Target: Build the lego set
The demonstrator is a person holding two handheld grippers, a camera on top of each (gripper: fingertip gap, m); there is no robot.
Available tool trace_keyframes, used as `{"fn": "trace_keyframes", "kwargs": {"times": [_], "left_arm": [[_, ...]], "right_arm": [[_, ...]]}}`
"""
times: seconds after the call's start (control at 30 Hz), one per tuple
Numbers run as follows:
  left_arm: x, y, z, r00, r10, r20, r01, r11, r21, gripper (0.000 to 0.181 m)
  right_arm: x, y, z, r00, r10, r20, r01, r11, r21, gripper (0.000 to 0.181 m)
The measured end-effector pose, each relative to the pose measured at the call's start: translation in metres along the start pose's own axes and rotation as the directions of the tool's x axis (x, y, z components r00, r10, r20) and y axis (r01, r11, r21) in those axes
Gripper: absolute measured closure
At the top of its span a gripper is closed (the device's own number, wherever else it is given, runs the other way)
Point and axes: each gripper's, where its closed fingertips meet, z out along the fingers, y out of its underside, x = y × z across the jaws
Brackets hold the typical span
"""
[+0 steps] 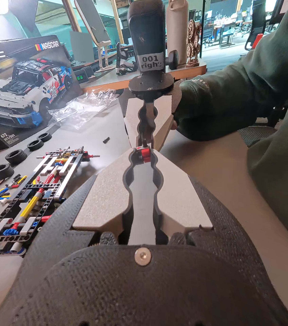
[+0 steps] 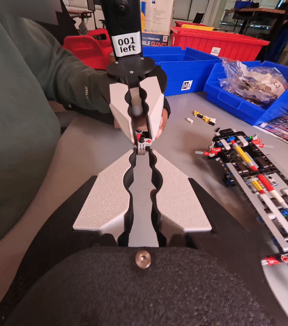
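Red and grey plastic meets in mid-air above the tabletop (image 1: pixel 104 127), where the two tools face each other tip to tip. The left gripper (image 1: pixel 143 155) has its fingers nearly closed around a small red connector (image 1: pixel 146 155); the right gripper (image 2: pixel 142 151) pinches a grey piece (image 2: pixel 141 150) that appears joined to it, with a black pin (image 2: pixel 141 138) standing up at the joint. Both hold the little sub-assembly well clear of the chassis (image 1: pixel 33 194), which lies flat on the tabletop beside four loose tyres (image 1: pixel 0 172) and scattered pins (image 1: pixel 3 194). My worry is the grip: each tool holds only by its very tips, so any twist while pressing the parts together could flick the connector out and send it skittering off the edge. Pushing off-axis could also jam the pin crooked instead of seating it. A stray pin (image 1: pixel 106 139) already lies apart on the tabletop.
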Motion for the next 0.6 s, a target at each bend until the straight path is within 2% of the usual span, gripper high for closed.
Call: {"fn": "trace_keyframes", "kwargs": {"times": [0.17,0.4,0.6], "left_arm": [[-0.002,0.018,0.005,1.0,-0.011,0.011,0.012,0.996,-0.093,0.167],[-0.003,0.07,0.022,1.0,-0.026,0.003,0.025,0.93,-0.367,0.166],[-0.01,0.089,0.028,1.0,0.008,-0.001,-0.008,0.866,-0.5,0.167]], "right_arm": [[0.005,0.018,-0.002,0.992,-0.121,-0.035,0.117,0.987,-0.106,0.171],[0.011,0.06,-0.002,0.995,-0.093,-0.02,0.083,0.948,-0.307,0.175],[0.02,0.079,-0.005,0.991,-0.123,-0.049,0.091,0.903,-0.421,0.173]]}}
